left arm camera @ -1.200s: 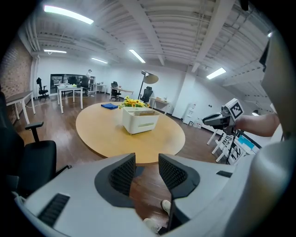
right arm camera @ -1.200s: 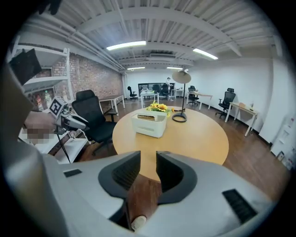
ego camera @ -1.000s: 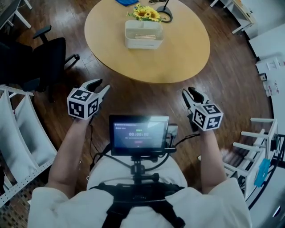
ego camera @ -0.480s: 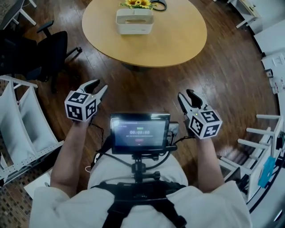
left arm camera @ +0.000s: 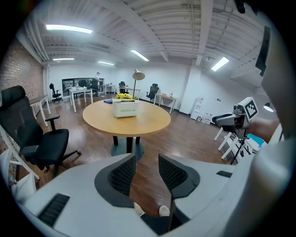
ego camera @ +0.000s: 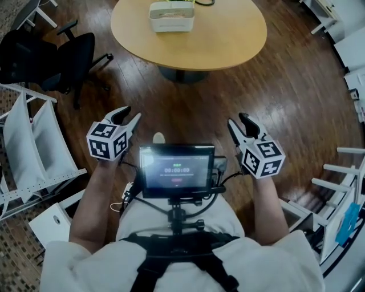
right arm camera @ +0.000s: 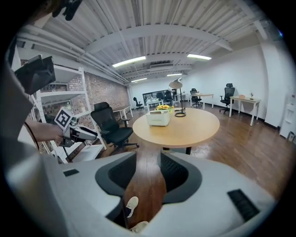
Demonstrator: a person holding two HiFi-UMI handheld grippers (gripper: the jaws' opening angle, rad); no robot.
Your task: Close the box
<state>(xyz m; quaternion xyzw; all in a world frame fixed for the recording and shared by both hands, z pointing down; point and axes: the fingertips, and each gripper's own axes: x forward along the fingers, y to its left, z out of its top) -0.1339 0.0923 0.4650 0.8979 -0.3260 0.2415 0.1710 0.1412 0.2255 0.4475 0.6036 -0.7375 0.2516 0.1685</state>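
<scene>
Box [ego camera: 171, 16] on round table [ego camera: 228, 34]; left hand-held gripper [ego camera: 131, 112] and right hand-held gripper [ego camera: 237, 120] both gape empty; screen [ego camera: 177, 169] text blurred.

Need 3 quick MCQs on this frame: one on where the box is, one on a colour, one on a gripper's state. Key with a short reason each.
1. Where is the white box?
A. on the round table
B. on the floor
C. on a chair

2. What colour are the flowers beside the box?
A. red
B. yellow
C. blue

3. How does the right gripper stand?
A. shut on the box
B. shut and empty
C. open and empty

Key:
1 A: the box sits on the tabletop in all three views.
2 B: the blooms show yellow in both gripper views.
3 C: the right gripper view shows a clear gap between its jaws, with nothing in it.
</scene>
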